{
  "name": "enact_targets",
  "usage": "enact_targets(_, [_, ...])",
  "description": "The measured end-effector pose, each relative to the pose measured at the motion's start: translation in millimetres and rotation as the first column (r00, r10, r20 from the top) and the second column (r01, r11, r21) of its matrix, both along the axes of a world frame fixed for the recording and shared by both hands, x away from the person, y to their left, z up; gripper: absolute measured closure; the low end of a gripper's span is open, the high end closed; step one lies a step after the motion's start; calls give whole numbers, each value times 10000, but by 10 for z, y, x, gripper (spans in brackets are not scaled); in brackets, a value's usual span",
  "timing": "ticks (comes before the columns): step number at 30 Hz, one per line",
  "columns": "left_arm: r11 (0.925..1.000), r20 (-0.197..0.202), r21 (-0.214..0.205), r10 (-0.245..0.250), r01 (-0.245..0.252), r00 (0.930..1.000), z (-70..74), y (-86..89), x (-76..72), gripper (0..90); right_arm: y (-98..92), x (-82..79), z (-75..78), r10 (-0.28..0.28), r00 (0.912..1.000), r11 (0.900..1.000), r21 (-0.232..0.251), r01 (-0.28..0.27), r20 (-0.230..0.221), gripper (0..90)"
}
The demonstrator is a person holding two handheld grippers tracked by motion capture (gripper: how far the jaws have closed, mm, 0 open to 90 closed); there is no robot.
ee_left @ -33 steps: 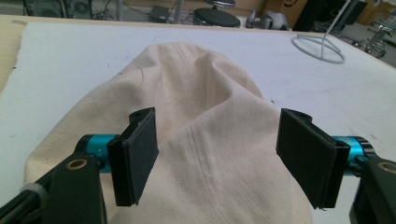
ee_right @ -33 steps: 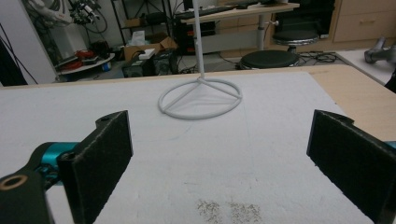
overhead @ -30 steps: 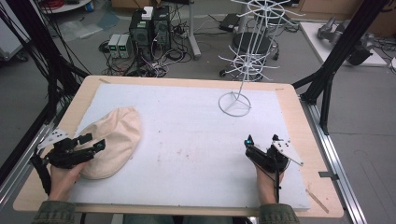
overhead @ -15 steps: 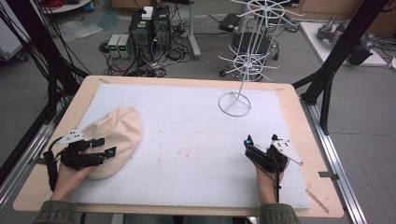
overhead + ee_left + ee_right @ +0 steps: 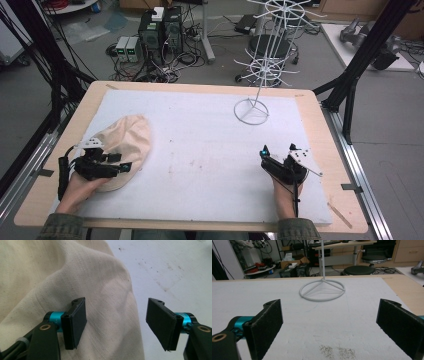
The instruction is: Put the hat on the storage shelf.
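Here the left gripper (image 5: 116, 325) stands over the near edge of the beige cap (image 5: 125, 145), its jaws apart and just now closing, cloth between them but not yet pinched. The right gripper (image 5: 329, 327) waits wide open and empty on the white mat (image 5: 200, 130). Nothing is lifted; the cap lies at the mat's left, well apart from the wire rack (image 5: 260, 65), so grasping and carrying it there seems left to do.

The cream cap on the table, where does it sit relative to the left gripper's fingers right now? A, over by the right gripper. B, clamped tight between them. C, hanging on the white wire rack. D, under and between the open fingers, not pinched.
D: in the left gripper view the cream cap lies beneath the left gripper, whose fingers stand apart without pressing the cloth.
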State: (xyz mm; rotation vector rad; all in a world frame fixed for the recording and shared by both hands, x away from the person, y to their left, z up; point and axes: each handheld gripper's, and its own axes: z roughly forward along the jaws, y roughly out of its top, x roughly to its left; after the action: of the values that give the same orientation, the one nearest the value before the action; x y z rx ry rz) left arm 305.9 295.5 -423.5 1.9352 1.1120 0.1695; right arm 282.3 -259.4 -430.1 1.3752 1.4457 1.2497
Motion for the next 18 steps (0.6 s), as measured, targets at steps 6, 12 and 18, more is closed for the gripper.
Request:
enact_targets(6, [9968,-735,724,-296,350,9969,-4,-85,84,329,4,7,-3,-7,10000,10000,22,7,-8,59])
enact_targets(12, [9943,-1148,1047,-100,221,9933,-13,-118,147,327,12,5,-2,28,10000,10000,-63,-28,3,59])
enact_targets(18, [9860,-1986,1634,11,320,9801,-4,-190,246,300,16,7,0,5,10000,9999,-120,-4,31,59])
